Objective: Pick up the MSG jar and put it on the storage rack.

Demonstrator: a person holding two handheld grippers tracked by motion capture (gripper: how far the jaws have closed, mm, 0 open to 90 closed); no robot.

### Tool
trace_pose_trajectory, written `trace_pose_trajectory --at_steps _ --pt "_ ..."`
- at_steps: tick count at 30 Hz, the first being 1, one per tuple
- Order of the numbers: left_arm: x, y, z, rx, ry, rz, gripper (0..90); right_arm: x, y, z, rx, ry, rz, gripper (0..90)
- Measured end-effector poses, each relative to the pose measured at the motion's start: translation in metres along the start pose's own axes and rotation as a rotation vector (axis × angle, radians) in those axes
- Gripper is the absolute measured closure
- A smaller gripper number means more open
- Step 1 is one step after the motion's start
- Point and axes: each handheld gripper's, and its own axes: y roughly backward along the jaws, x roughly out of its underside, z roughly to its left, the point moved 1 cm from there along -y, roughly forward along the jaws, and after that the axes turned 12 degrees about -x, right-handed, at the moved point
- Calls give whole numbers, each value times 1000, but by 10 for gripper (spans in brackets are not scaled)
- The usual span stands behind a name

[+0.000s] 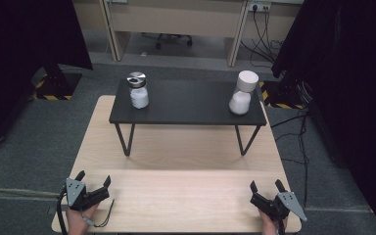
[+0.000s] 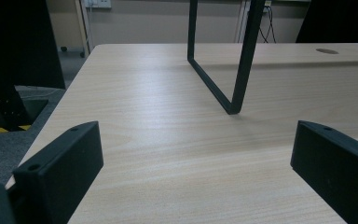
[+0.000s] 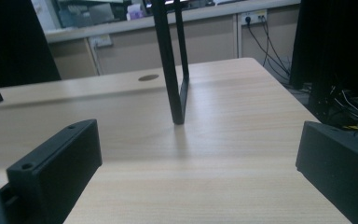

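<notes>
Two white jars stand on a low black shelf (image 1: 186, 105) at the far half of the wooden table (image 1: 176, 196). The left jar (image 1: 138, 91) is upright with a dark metallic lid. The right jar (image 1: 242, 94) has a white lid and leans to the right. My left gripper (image 1: 94, 179) rests open at the table's near left corner, nothing between its jaws. My right gripper (image 1: 266, 185) rests open at the near right corner, also holding nothing. In the left gripper view the shelf's left leg frame (image 2: 235, 79) rises ahead; in the right gripper view the right leg frame (image 3: 175, 84) stands ahead.
Dark curtains hang on both sides of the table. Cables (image 1: 293, 132) trail on the carpet at the right. Desks and a wall socket (image 1: 259, 7) line the back of the room. A round grommet hole (image 3: 148, 77) sits in the tabletop under the shelf.
</notes>
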Motion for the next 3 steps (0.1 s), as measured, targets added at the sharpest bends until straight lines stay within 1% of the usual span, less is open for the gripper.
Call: trace_pose_trajectory --at_steps 3 --pt "0 0 0 -1 0 -3 14 1 1 1 3 2 -5 3"
